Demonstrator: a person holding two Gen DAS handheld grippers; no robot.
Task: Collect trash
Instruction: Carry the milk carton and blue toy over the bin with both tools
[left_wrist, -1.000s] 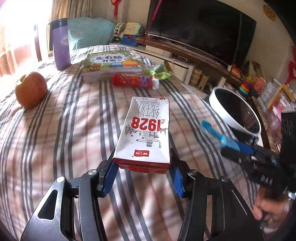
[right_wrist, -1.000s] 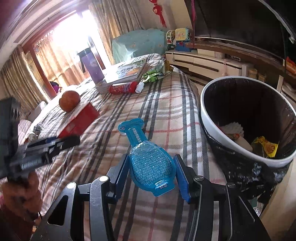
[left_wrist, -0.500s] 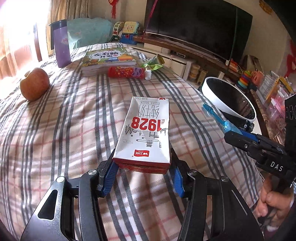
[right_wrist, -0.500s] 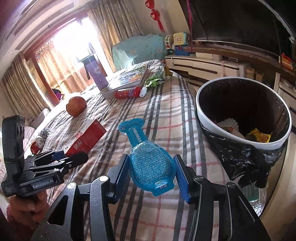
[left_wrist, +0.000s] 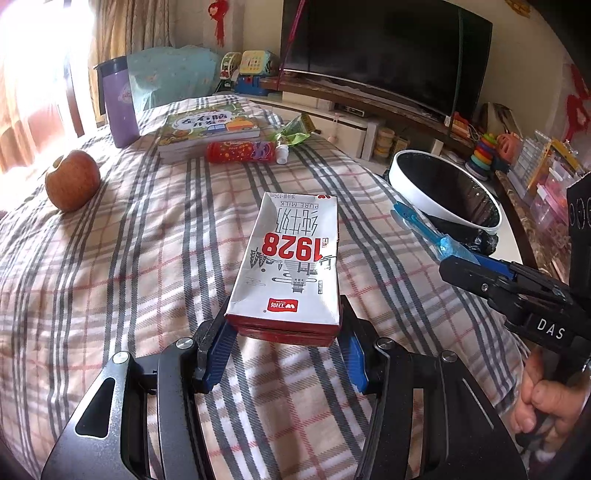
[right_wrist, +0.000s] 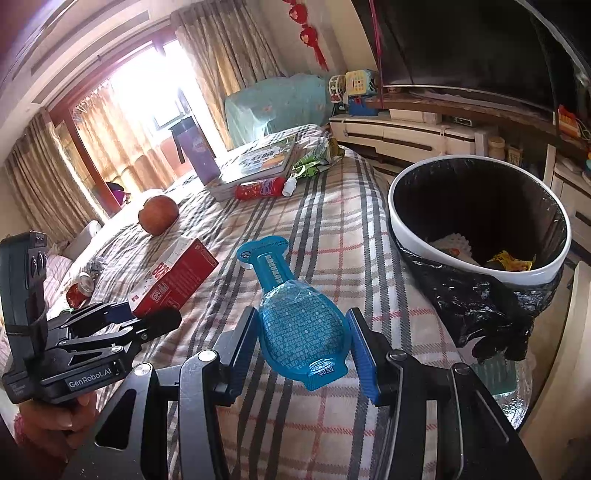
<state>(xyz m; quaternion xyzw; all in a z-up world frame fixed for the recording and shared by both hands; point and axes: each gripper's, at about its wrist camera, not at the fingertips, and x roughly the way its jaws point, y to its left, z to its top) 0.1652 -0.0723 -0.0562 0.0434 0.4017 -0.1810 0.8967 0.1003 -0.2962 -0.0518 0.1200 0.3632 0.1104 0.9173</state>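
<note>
My left gripper (left_wrist: 284, 343) is shut on a red and white milk carton (left_wrist: 291, 266) marked 1928 and holds it above the plaid bed. The carton also shows in the right wrist view (right_wrist: 173, 280). My right gripper (right_wrist: 304, 354) is shut on a flat blue plastic package (right_wrist: 295, 317), which also shows in the left wrist view (left_wrist: 432, 236). A white-rimmed trash bin with a black liner (right_wrist: 480, 254) stands right of the bed and holds some trash; it also shows in the left wrist view (left_wrist: 443, 192).
On the plaid bed (left_wrist: 147, 251) lie an apple (left_wrist: 72, 181), a red tube (left_wrist: 240, 152), a green wrapper (left_wrist: 295, 131), a stack of books (left_wrist: 207, 129) and a purple cup (left_wrist: 118, 107). A crushed can (right_wrist: 79, 291) lies at the left. A TV (left_wrist: 388, 48) and shelf stand behind.
Both grippers have lifted and drawn back a little with their loads. The bin and the far objects sit lower and farther in both views.
</note>
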